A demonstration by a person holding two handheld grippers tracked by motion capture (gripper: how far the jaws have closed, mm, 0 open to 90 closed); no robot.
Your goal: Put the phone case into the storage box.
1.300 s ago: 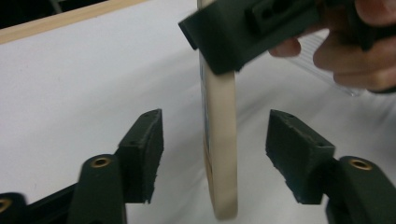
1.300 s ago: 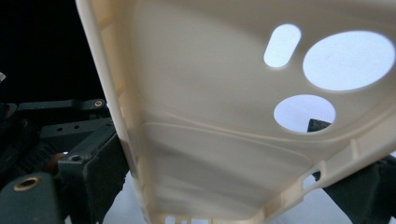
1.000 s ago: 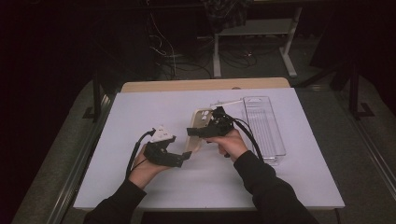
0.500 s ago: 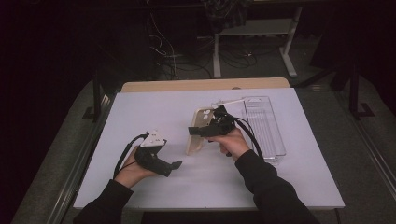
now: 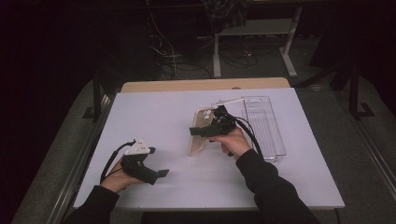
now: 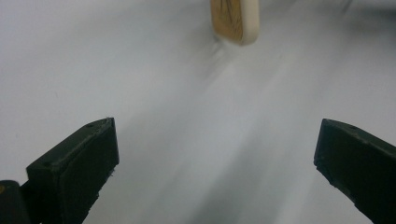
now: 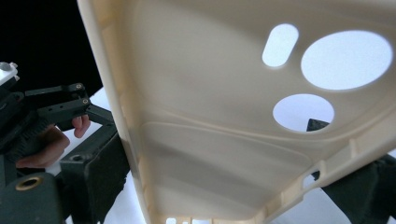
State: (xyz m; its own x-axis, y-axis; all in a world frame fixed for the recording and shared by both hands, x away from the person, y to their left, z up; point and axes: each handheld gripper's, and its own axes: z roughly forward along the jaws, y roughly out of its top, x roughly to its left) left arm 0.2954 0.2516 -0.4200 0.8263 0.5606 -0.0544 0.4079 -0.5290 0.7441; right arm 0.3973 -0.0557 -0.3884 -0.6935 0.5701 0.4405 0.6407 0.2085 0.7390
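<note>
At table centre, cream phone case [image 5: 200,132] stands tilted on its lower end, long axis running away from the person, clamped across its width by right gripper [image 5: 212,129]. Left gripper [image 5: 161,173], jaws spread and empty, lies well apart on white table [image 5: 149,112].

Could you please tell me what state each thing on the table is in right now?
Phone case: cream, empty, tilted up, one end on the table, clamped.
Right hand-held gripper: shut on the phone case.
Left hand-held gripper: open, jaws wide, nothing between them.
Clear tray: lying flat, looks empty.
</note>
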